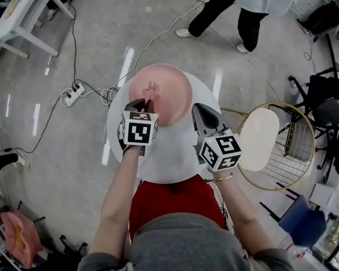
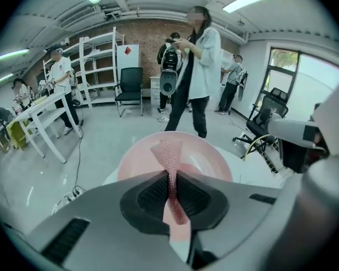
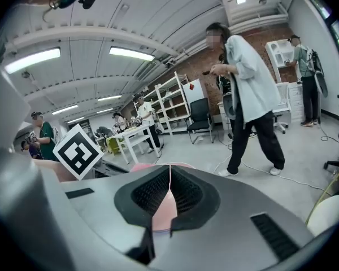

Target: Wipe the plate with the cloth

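At the upper left of the head view a white rectangular table is seen on the grey floor, and below it a white power strip with cables is lying on the floor.

Near the middle, the left hand-held gripper is held over the left rim of the round pink plate. In the left gripper view, its jaws are pressed together on a pink mesh cloth, which is pinched as a narrow strip. The upper end of the cloth is spread out above the jaws, in front of the plate. In the head view, the cloth is seen over the left part of the plate; whether it touches the surface cannot be told.

The plate is placed on the far half of a round white bench.

The right hand-held gripper is held at the right rim of the plate. In the right gripper view, the right hand-held gripper is closed, jaw against jaw, and nothing is seen between the pads; only the pink of the plate is visible behind them.

At the right of the frame, beside the bench, a gold wire chair with a white seat cushion is standing. At the top, a person in dark trousers is seen on the floor.
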### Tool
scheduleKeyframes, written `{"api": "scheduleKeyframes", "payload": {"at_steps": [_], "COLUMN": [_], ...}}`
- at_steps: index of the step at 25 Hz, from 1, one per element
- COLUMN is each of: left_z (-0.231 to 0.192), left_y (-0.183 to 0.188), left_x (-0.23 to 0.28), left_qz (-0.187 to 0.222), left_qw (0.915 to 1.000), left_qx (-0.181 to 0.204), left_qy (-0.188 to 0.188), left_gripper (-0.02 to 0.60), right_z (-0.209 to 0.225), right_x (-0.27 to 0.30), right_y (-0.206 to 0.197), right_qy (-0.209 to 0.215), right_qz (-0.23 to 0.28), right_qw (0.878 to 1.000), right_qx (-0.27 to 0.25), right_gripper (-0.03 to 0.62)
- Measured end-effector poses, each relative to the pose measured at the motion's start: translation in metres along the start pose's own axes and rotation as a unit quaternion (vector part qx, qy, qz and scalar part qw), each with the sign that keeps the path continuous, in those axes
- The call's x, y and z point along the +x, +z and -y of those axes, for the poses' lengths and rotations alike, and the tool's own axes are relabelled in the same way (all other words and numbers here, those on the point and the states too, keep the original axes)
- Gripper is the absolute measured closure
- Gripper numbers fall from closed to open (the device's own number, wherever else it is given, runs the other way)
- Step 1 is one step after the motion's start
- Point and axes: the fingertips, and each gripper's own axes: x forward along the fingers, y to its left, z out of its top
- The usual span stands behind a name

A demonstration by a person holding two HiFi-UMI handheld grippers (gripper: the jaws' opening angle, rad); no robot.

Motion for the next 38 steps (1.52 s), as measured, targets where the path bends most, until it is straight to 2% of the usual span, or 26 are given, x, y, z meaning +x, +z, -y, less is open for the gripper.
{"api": "scheduleKeyframes", "payload": {"at_steps": [6,10,13,18,26,35,38], "left_z": [0.064,0.097,0.11,0.106,0.067,0.02,0.004], "left_y": [0.016,0.006,-0.004,-0.021,-0.05,-0.067,-0.07], "left_x": [0.018,0.034,0.043,0.042,0.026,0.0,-0.004], "left_qz": [0.018,0.001,-0.017,-0.041,-0.061,-0.046,-0.044], "left_qw": [0.9972,0.9936,0.9918,0.9915,0.994,0.9978,0.9984], "left_qx": [0.003,0.015,0.015,0.013,-0.006,-0.033,-0.031], "left_qy": [-0.073,-0.112,-0.126,-0.123,-0.09,-0.033,-0.015], "left_gripper": [0.546,0.546,0.546,0.546,0.546,0.546,0.546], "right_z": [0.02,0.03,0.038,0.039,0.011,-0.015,-0.021], "right_x": [-0.025,-0.04,-0.048,-0.05,-0.03,-0.021,-0.016], "right_y": [-0.006,-0.013,-0.017,-0.022,-0.019,-0.027,-0.028], "right_qy": [-0.038,-0.06,-0.069,-0.07,-0.034,-0.007,0.001], "right_qz": [0.008,0.01,0.01,0.003,-0.005,-0.018,-0.018], "right_qw": [0.999,0.998,0.997,0.997,0.999,1.0,1.0], "right_qx": [0.015,0.024,0.027,0.028,0.014,-0.001,-0.001], "right_gripper": [0.565,0.565,0.565,0.565,0.565,0.565,0.565]}}
